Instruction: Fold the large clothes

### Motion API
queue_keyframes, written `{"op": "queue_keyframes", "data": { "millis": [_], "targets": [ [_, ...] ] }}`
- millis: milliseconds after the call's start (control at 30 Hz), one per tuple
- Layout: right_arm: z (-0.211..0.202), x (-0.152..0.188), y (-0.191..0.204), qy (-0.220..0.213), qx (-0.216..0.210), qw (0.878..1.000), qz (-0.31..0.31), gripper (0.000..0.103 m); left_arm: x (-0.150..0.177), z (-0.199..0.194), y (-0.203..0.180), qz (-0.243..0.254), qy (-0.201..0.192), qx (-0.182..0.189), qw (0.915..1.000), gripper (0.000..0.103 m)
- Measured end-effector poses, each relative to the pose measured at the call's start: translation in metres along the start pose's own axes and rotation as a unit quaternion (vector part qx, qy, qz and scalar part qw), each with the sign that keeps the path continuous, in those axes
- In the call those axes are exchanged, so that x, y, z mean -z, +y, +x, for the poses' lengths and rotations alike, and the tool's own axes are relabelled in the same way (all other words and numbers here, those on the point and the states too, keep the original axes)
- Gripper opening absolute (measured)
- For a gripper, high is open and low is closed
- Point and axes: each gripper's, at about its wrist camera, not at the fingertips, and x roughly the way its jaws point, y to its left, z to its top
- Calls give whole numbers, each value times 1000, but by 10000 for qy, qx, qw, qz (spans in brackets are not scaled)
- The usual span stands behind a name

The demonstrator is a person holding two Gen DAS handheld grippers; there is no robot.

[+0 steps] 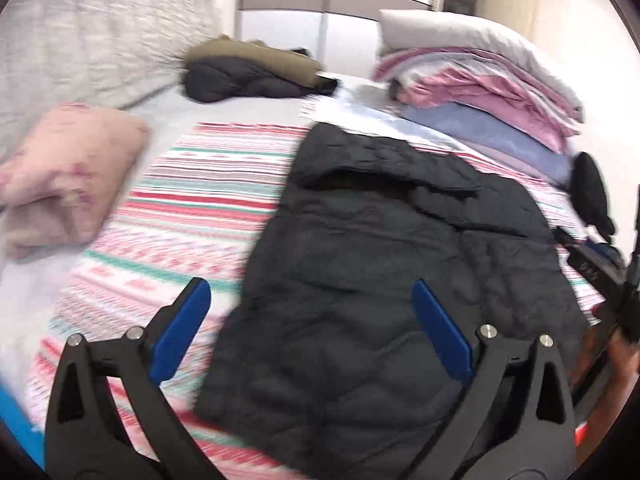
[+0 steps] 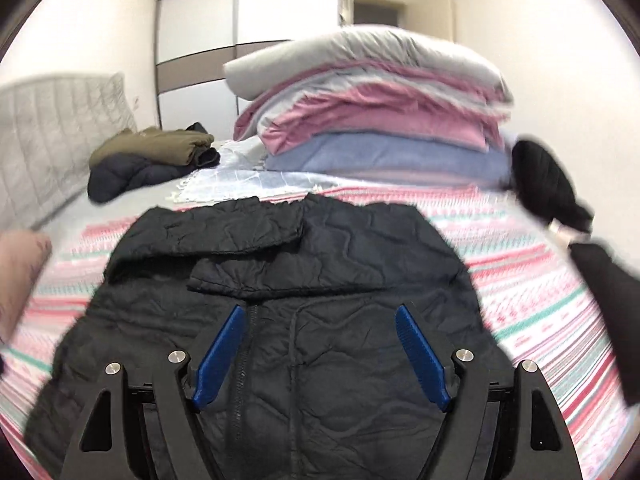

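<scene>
We hold both claws wide apart and empty above the black jacket (image 2: 280, 300), which lies spread on the striped blanket (image 1: 192, 184) of the bed. With the sleeves seemingly folded in already, we judge the left claw (image 1: 312, 320) and right claw (image 2: 320, 340) next need to pinch the near hem and carry it toward the collar.

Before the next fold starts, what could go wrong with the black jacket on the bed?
1. The black quilted jacket is puffy, with its sleeves already folded across the chest; a pinch by the right gripper, now open, may catch only the top layer and undo them.
2. The left gripper, also open, hangs over the jacket's left edge; it might grab the striped blanket underneath too.
3. The stack of folded bedding lies close behind the collar, so a wide fold could bump it.
</scene>
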Motion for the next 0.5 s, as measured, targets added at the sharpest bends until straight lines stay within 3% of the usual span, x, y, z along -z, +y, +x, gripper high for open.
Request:
{"op": "queue_keyframes", "data": {
  "millis": [133,233,367,500],
  "targets": [
    [-25,22,8,-108,477,9974,-531,85,24,-8,23,-30,75,-394,9992,100],
    [-44,54,-6,66,754,9954,-587,85,38,0,35,-42,529,-171,9984,100],
    [-69,91,-41,298,911,9949,-302,85,53,14,48,-252,838,45,9962,100],
    [-81,120,-98,759,1211,9887,459,85,76,28,61,-583,1185,236,9910,100]
  ]
}}
